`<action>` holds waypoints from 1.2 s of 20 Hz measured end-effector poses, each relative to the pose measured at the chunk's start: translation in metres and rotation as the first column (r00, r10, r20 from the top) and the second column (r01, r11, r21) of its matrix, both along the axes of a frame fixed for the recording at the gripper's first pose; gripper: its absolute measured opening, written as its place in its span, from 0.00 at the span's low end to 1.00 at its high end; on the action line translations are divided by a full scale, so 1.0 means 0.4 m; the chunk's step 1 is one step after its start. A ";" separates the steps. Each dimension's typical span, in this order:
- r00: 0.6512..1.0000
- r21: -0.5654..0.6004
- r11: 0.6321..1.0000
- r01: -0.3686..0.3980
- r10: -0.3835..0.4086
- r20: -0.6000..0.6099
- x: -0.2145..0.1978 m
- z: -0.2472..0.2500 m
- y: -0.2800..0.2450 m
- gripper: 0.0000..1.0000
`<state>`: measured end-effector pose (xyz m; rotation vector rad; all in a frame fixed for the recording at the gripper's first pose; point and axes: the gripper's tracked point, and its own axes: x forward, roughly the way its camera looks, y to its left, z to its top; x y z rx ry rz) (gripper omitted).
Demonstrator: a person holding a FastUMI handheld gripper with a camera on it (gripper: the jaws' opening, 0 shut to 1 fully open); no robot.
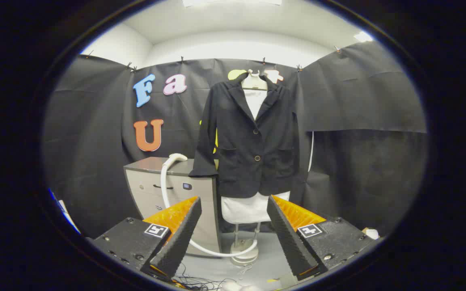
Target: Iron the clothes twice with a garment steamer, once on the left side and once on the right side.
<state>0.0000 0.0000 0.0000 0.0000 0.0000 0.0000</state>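
Observation:
A black blazer (253, 141) hangs buttoned on a white mannequin torso (249, 208) on a stand, well beyond my fingers and straight ahead. The steamer's white head (176, 157) rests on top of a grey cabinet (176, 186) to the left of the blazer. Its white hose (200, 246) drops down the cabinet front and curls to the stand's base. My gripper (233, 230) is open, its two black ridged fingers (182, 238) wide apart with nothing between them.
The mannequin stand's round base (244, 256) sits on the pale floor ahead. Loose cables (200, 281) lie on the floor just under the fingers. Black cloth walls close the booth on all sides.

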 end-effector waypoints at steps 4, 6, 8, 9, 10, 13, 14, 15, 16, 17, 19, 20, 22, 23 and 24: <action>1.000 -0.001 1.000 0.004 -0.004 -0.018 0.014 -0.005 -0.004 1.00; 1.000 0.004 1.000 0.002 -0.002 -0.024 0.023 -0.009 -0.006 1.00; 1.000 0.003 1.000 -0.003 0.003 -0.024 0.028 -0.008 -0.006 1.00; 1.000 0.007 1.000 -0.008 0.008 -0.023 0.032 -0.005 -0.003 1.00; 1.000 0.005 1.000 -0.012 0.012 -0.022 0.036 -0.005 0.000 1.00; 1.000 -0.004 1.000 -0.022 0.022 -0.020 0.046 -0.001 0.011 1.00; 0.999 -0.005 1.000 -0.027 0.027 -0.028 0.049 -0.006 0.018 1.00; 0.999 -0.004 0.999 -0.033 0.033 -0.032 0.052 -0.008 0.025 1.00; 0.999 -0.005 0.999 -0.040 0.040 -0.035 0.057 -0.010 0.034 1.00; 0.999 -0.009 0.999 -0.042 0.042 -0.035 0.060 -0.009 0.040 1.00; 0.998 -0.015 0.999 -0.051 0.050 -0.034 0.066 -0.009 0.054 1.00; 0.998 -0.014 0.998 -0.054 0.053 -0.038 0.071 -0.013 0.060 1.00; 0.998 -0.011 0.998 -0.055 0.055 -0.044 0.077 -0.018 0.068 1.00; 0.997 -0.011 0.998 -0.056 0.056 -0.047 0.080 -0.017 0.072 1.00; 0.997 -0.012 0.998 -0.057 0.056 -0.049 0.083 -0.017 0.075 1.00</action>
